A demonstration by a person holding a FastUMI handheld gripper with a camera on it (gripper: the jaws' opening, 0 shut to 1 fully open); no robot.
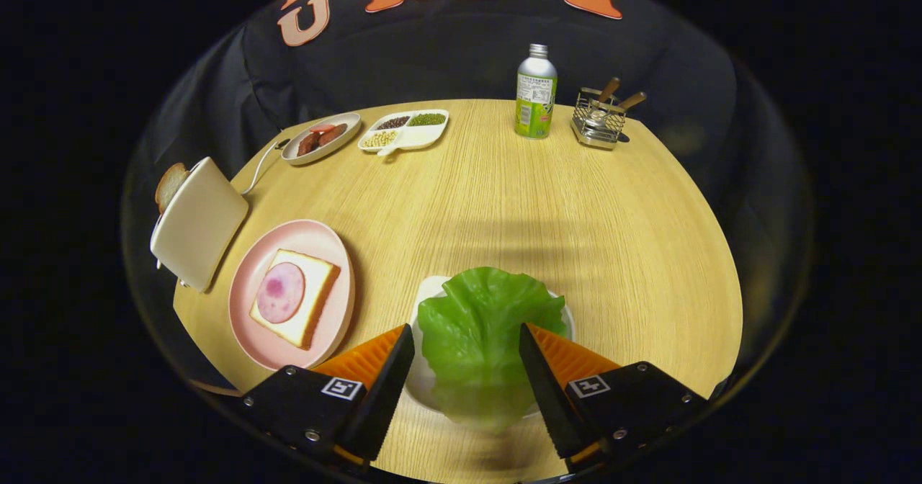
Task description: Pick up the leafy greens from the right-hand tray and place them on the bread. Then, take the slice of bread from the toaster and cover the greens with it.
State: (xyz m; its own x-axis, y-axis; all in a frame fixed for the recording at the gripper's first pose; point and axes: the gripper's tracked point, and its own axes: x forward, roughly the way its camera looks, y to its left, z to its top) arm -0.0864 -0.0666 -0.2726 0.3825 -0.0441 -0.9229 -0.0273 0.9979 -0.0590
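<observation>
The gripper (pixel 467 340) hangs over the lettuce (pixel 481 333) at the bottom centre of the frame, fingers wide apart either side of the leaf and gripping nothing, apparently lined up to pinch it. The leaf lies on a white tray (pixel 425 369). At lower left, bread (pixel 306 304) topped with ham (pixel 280 292) waits on a pink plate (pixel 252 325); the toaster (pixel 198 221) at left holds the second slice (pixel 168 185).

My gripper (pixel 467 340) open around green leafy greens (pixel 481 329) on a white tray (pixel 425 379), pink plate (pixel 253 286), pale bread (pixel 306 304), pink meat (pixel 280 292), cream toaster (pixel 198 222), light wood table (pixel 547 203), green bottle (pixel 536 99) near the far edge
</observation>
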